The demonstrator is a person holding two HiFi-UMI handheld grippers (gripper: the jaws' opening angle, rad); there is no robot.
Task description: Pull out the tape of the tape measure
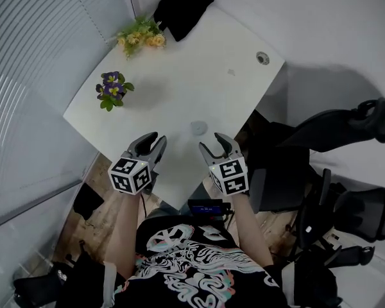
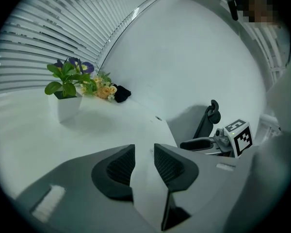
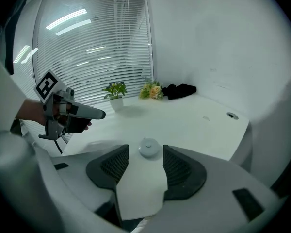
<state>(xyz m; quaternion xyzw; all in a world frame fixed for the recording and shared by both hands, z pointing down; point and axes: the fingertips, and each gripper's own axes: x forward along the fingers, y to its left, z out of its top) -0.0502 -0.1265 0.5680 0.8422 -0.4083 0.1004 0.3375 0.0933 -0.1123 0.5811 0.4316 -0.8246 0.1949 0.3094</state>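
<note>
The tape measure (image 1: 199, 128) is a small round pale-grey disc lying on the white table (image 1: 179, 76) near its front edge. In the right gripper view the tape measure (image 3: 148, 147) shows just beyond the jaws, in line with the gap between them and apart from the pads. My right gripper (image 1: 219, 144) is open over the table's front edge, close behind the disc. My left gripper (image 1: 151, 143) is open too, to the left of the disc, with nothing between its fingers (image 2: 121, 165). No tape shows outside the case.
A potted plant with purple flowers (image 1: 112, 90) stands at the table's left. A yellow flower bunch (image 1: 140, 36) and a black cloth (image 1: 183, 11) lie at the far end. A cable grommet (image 1: 262, 58) sits near the right edge. Office chairs (image 1: 346, 127) crowd the right; window blinds run along the left.
</note>
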